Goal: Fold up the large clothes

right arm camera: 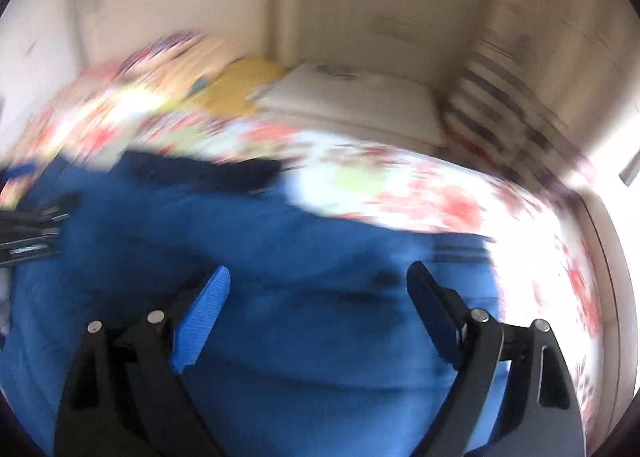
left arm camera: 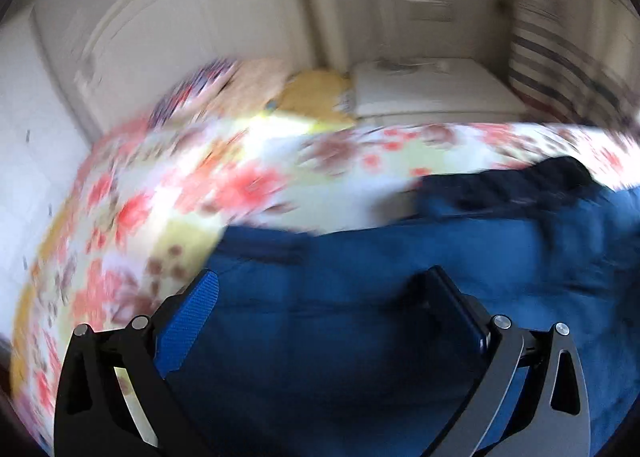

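Garment (left arm camera: 360,337) apparently below gaping left gripper (left arm camera: 320,285).

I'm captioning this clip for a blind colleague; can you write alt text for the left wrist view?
Motion-blurred fisheye view: the left tool, open and holding nothing, is over a blue garment spread on a floral bedspread. Beyond them are a yellow cushion and a white headboard.
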`<action>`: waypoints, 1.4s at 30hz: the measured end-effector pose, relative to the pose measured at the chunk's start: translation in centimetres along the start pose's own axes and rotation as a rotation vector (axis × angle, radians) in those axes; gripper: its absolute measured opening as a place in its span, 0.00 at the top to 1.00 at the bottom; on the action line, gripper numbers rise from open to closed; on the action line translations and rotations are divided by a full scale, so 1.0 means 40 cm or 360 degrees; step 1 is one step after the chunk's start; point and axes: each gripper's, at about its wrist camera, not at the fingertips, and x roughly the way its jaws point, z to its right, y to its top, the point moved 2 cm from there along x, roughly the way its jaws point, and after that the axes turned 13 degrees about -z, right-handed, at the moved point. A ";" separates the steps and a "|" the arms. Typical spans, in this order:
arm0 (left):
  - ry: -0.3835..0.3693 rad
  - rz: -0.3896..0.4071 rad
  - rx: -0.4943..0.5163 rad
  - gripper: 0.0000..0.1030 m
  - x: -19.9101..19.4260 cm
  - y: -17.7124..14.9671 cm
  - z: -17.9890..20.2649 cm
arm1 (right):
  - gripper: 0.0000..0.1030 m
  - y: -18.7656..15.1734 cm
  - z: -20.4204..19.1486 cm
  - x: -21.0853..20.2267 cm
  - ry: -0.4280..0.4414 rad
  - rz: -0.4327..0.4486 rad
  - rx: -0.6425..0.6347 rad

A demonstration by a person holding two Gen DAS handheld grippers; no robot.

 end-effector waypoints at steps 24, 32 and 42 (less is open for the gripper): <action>-0.0218 0.0037 -0.0058 0.05 -0.037 0.057 0.071 | 0.11 0.036 -0.023 -0.036 0.0113 0.0089 -0.0004; -0.0242 -0.0086 -0.0027 0.04 0.054 0.062 0.098 | 0.09 0.069 -0.183 0.079 0.0062 -0.0132 -0.0311; -0.0253 -0.0133 -0.0280 0.04 0.119 0.079 -0.011 | 0.11 0.067 0.114 0.127 0.0233 -0.0145 0.0441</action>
